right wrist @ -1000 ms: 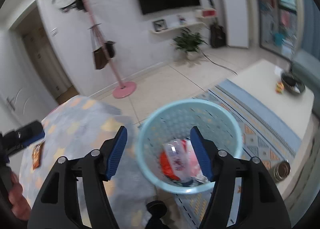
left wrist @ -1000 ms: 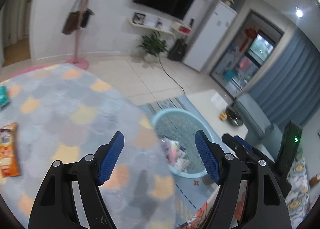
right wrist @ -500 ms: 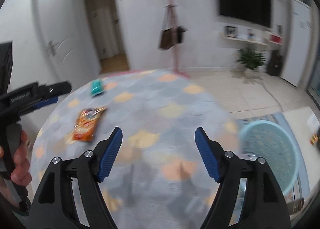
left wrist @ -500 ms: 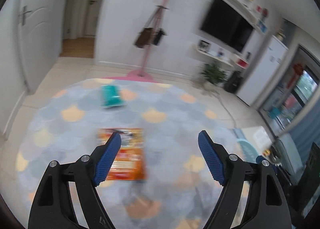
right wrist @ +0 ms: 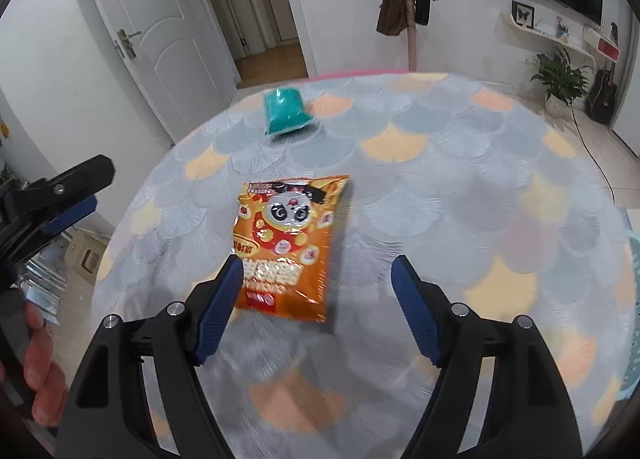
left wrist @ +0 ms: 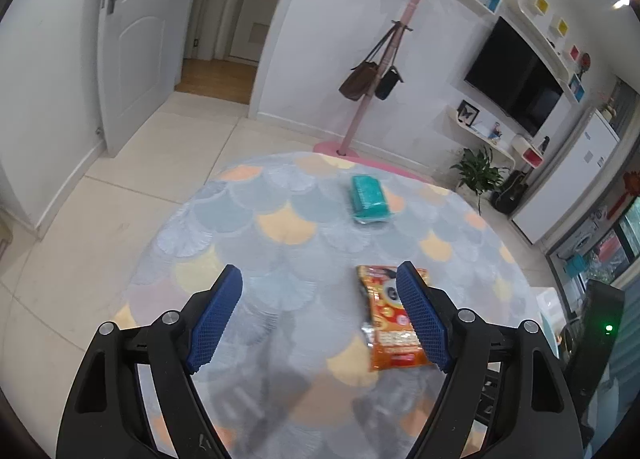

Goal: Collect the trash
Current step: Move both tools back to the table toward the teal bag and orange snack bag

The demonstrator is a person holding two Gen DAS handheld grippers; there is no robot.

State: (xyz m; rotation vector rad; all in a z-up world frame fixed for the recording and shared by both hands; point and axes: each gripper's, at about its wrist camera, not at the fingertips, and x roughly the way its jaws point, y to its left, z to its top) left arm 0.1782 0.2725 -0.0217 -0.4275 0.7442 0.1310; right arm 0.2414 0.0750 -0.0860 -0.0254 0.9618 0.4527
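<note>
The left claw's pad point(left wrist: 420, 319) hides part of the orange snack bag point(left wrist: 390, 323).

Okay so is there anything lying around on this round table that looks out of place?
Yes, two bits of litter. An orange snack packet lies flat and skewed on the scalloped tablecloth, just ahead of the open right gripper. Farther back sits a teal wrapped pack. The open left gripper holds nothing.

A glossy foil snack bag point(right wrist: 286, 243) is lying on the matt, soft-looking tablecloth point(right wrist: 460, 187), near a shiny plastic-wrapped teal pack point(right wrist: 286, 111).
</note>
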